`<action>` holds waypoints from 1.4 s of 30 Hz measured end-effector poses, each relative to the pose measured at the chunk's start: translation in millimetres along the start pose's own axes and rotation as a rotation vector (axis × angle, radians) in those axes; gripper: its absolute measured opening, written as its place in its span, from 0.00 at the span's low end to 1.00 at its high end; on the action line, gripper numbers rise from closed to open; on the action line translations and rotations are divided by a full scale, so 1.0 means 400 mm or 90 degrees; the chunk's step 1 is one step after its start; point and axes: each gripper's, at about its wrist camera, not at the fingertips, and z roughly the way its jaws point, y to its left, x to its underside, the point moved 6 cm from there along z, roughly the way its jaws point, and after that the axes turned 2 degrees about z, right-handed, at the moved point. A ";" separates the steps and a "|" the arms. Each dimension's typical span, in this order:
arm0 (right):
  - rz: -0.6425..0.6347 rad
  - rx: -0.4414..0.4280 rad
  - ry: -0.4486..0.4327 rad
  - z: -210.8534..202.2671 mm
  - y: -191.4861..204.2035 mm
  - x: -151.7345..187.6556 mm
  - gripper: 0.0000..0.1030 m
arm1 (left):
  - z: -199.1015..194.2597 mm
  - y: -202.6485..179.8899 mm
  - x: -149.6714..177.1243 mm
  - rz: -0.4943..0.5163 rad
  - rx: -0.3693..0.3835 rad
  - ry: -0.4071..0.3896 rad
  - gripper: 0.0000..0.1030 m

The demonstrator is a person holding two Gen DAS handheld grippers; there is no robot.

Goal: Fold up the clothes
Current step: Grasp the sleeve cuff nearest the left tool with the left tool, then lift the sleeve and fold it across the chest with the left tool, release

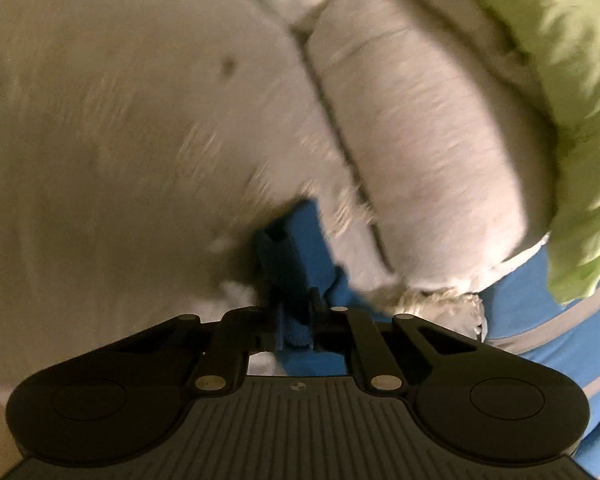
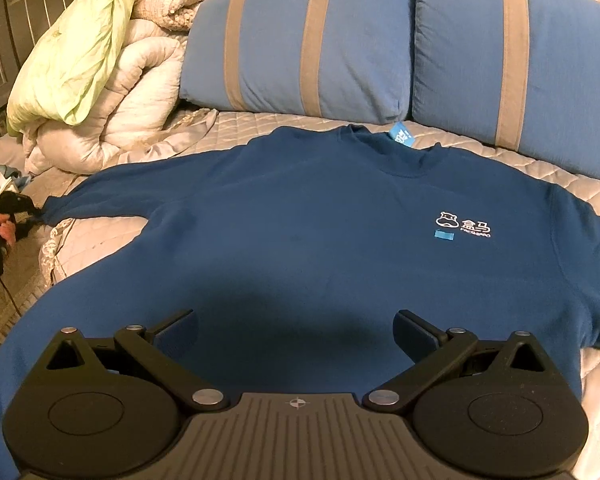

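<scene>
Blue sweatshirt (image 2: 300,216): flat on bed (image 2: 480,148), collar toward pillows (image 2: 300,48), sleeves spread sideways | right gripper (image 2: 296,332): fingers apart above hem | left gripper (image 1: 296,280): fingers together, pinching blue fabric.

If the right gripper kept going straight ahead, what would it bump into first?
Most likely the blue sweatshirt, spread flat right beneath and ahead of the open right gripper. Past it lie the striped blue pillows, though depth is hard to judge.

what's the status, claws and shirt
Left claw shut, blurred against quilt. Right claw open above blue sweatshirt, spread flat. Nothing lying on it.
</scene>
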 end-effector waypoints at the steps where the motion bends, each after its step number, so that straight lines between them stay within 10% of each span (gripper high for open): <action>1: 0.002 0.000 -0.002 -0.001 -0.002 0.000 1.00 | -0.017 -0.016 -0.024 0.011 0.006 -0.010 0.10; 17: 0.022 -0.005 -0.030 -0.022 -0.021 0.000 1.00 | -0.160 -0.294 -0.032 0.245 -0.026 -0.093 0.10; 42: 0.053 -0.016 -0.052 -0.035 -0.042 0.012 1.00 | -0.248 -0.786 0.305 0.582 0.145 -0.098 0.10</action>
